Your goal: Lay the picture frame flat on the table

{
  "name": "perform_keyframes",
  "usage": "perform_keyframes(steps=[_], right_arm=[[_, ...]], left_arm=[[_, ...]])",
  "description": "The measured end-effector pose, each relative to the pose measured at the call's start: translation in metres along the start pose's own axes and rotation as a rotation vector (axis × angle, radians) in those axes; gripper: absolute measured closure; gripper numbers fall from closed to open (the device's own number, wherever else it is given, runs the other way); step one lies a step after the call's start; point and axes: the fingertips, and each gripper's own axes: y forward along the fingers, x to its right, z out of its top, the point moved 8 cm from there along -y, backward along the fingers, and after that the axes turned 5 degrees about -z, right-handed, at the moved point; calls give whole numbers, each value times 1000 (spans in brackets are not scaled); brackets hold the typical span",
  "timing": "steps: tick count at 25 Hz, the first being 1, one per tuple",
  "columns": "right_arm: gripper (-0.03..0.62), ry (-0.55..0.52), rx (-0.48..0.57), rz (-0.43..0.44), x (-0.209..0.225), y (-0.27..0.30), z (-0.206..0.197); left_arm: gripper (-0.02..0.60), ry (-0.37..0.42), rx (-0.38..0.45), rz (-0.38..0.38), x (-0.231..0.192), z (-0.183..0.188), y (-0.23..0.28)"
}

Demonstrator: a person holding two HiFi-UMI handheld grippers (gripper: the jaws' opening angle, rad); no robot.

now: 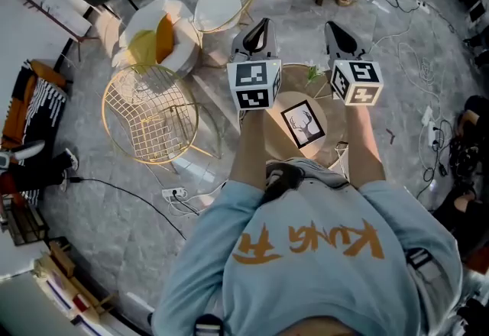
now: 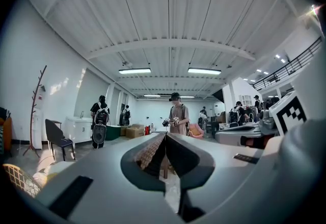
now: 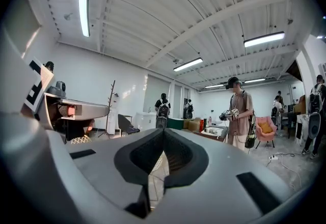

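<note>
In the head view the picture frame [image 1: 303, 124], black-edged with a deer print, appears to lie face up on a small round wooden table [image 1: 327, 130] just in front of the person. Both grippers are held up above it and point out across the room. The left gripper [image 1: 262, 24] is over the table's left side, the right gripper [image 1: 335, 27] over its right side. In the left gripper view the left gripper [image 2: 165, 135] has its jaws together with nothing between them. The right gripper [image 3: 164, 130] looks the same in its own view. Neither gripper view shows the frame.
A gold wire chair [image 1: 149, 114] stands left of the table; another with a white cushion [image 1: 220, 6] and a white armchair with yellow cushions [image 1: 157, 38] stand behind it. A power strip [image 1: 174, 193] and cables lie on the floor. A person in a cap [image 2: 177, 114] stands across the room.
</note>
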Motion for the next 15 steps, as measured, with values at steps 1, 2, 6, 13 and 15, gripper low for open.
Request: perform_keyframes(steps=[1, 2, 6, 13, 15], right_arm=[[597, 0, 3, -2, 1, 0, 1], [597, 1, 5, -5, 2, 0, 2], [597, 10, 13, -20, 5, -2, 4], [597, 20, 15, -39, 6, -4, 1], [597, 21, 17, -41, 6, -5, 2]], left_arm=[[560, 1, 2, 2, 0, 1, 1], [560, 3, 5, 4, -1, 1, 1], [560, 9, 11, 2, -1, 4, 3], [560, 15, 3, -17, 0, 1, 5], [560, 15, 0, -19, 0, 1, 5]])
